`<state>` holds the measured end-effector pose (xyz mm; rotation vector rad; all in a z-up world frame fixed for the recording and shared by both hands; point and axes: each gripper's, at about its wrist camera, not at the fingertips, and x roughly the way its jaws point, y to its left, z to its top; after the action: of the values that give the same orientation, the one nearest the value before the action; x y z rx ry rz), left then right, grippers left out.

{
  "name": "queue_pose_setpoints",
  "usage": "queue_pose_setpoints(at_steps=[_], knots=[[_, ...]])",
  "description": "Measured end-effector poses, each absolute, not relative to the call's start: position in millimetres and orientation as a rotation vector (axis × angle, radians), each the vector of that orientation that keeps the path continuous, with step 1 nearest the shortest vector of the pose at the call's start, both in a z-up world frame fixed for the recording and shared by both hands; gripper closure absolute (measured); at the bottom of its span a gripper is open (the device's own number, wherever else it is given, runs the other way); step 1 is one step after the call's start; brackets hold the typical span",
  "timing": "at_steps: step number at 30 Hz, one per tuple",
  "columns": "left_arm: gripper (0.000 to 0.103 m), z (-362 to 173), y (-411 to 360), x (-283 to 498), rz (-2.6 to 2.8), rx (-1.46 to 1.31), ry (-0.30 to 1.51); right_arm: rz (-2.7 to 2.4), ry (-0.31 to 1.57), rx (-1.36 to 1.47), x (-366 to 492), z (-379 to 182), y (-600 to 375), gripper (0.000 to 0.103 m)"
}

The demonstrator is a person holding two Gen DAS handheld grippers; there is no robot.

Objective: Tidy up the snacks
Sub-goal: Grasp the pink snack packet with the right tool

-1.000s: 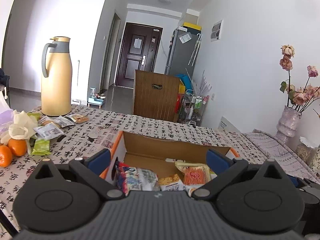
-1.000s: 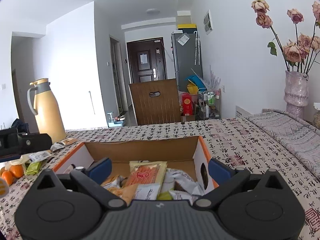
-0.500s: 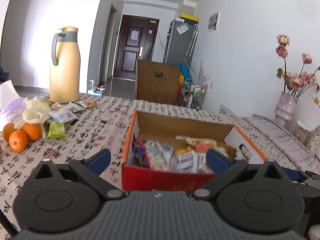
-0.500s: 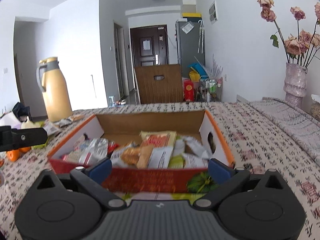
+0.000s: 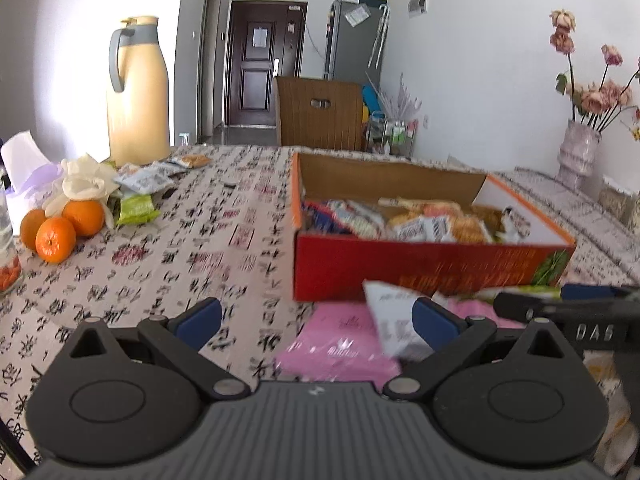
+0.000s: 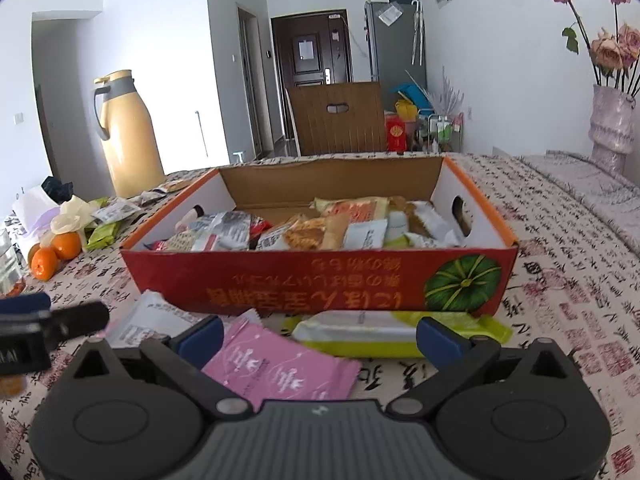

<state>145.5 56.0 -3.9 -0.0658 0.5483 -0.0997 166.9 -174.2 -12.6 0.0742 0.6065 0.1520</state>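
- Grippers: your right gripper (image 6: 318, 334) is spread wide and holds nothing, hovering low over the pink packet (image 6: 280, 368). Your left gripper (image 5: 316, 318) is likewise spread and empty, the same packet (image 5: 340, 346) lying between its fingers.
- Loose snacks: the pink packet, a white packet (image 6: 154, 320) and a yellow-green packet (image 6: 396, 330) lie flat on the tablecloth (image 6: 560, 280), just in front of the box. You likely collect these next.
- Box: the red cardboard box (image 6: 320, 280) sits open-topped at table centre, already part-filled with wrapped snacks (image 6: 320, 230); it appears to be the collection point.
- Left side: more packets (image 5: 140, 184) and the oranges (image 5: 60, 224) lie well apart from the box.
- Far edge: the yellow thermos jug (image 5: 138, 92) stands upright beyond them.
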Motion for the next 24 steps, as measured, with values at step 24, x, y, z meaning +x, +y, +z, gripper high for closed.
queue_pose_setpoints(at_steps=[24], knots=[[0.0,-24.5,82.0,152.1,-0.113,-0.193,0.581,0.143,0.742,0.08,182.2,-38.9,-141.7,0.01]])
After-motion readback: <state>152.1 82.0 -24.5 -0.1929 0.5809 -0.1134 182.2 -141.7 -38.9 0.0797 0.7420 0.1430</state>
